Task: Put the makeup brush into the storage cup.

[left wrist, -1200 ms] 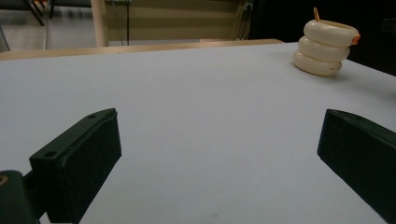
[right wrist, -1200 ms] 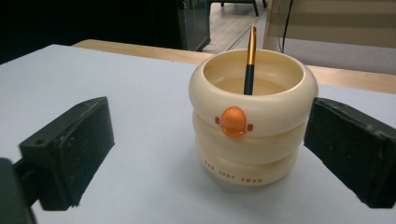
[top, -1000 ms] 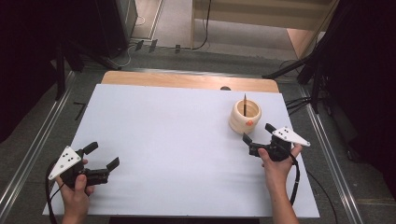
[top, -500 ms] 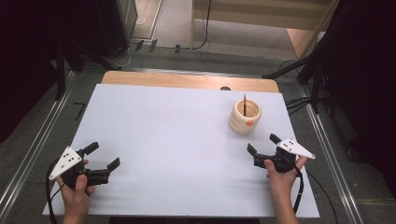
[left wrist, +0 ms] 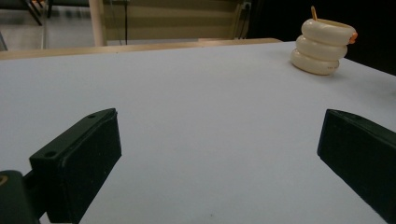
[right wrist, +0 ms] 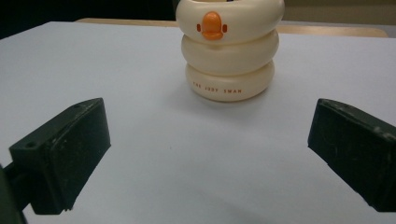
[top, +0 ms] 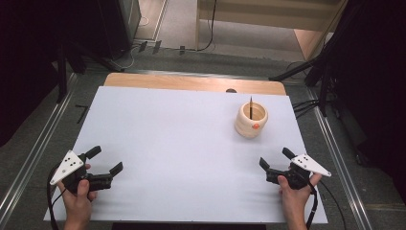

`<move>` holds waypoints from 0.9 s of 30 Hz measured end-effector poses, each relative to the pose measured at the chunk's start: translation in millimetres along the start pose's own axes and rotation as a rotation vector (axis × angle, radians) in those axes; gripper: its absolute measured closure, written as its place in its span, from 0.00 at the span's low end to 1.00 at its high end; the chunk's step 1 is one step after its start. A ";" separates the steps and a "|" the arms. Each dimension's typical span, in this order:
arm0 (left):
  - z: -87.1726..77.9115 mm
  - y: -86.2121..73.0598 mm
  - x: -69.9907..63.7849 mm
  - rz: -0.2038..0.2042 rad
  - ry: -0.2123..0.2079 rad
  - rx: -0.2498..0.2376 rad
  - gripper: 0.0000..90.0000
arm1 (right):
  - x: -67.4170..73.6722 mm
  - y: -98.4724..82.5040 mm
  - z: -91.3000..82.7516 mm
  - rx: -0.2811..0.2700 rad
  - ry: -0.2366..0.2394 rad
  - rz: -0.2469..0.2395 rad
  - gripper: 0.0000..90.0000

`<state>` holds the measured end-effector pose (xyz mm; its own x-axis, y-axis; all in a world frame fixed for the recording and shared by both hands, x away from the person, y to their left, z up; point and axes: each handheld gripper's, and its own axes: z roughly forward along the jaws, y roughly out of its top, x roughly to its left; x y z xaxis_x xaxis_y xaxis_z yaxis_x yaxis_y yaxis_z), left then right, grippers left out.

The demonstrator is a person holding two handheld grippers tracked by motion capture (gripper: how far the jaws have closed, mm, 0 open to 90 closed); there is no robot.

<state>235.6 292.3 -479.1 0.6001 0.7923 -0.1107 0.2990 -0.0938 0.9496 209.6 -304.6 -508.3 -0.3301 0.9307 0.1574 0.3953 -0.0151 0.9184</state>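
A cream, ring-stacked holder (top: 251, 121) with an orange duck bill stands on the white table (top: 182, 143) at the back right. A thin dark stick (top: 250, 107) stands upright in it. In the right gripper view the holder (right wrist: 229, 49) is straight ahead, a short way beyond the open jaws. My right gripper (top: 275, 158) rests near the front right edge, open and empty. My left gripper (top: 105, 159) sits at the front left, open and empty. From the left gripper view the holder (left wrist: 323, 46) is far off at the upper right.
A wooden strip (top: 191, 82) runs along the table's far edge. Metal rails (top: 335, 158) flank both sides, with cables on the floor at the right. Dark equipment legs stand behind the table.
My right gripper has drawn back from beside the holder toward the front right edge of the table. The left gripper has stayed where it was.
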 end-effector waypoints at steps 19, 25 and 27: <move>-2.1 0.2 0.2 -0.002 0.002 -0.005 0.01 | 2.5 -13.7 -24.1 0.019 -0.005 -0.026 0.00; -2.7 0.3 -0.2 0.002 0.000 -0.002 0.01 | -2.4 -16.4 -31.8 0.016 -0.011 -0.015 0.00; -2.6 0.2 -0.1 0.000 -0.001 -0.003 0.01 | -3.7 -17.2 -34.4 0.015 -0.015 -0.013 0.00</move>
<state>233.6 293.8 -478.2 0.6008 0.7918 -0.1105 0.2966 -0.0924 0.9505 174.5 -320.4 -512.2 -0.3221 0.9363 0.1402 0.4038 0.0019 0.9149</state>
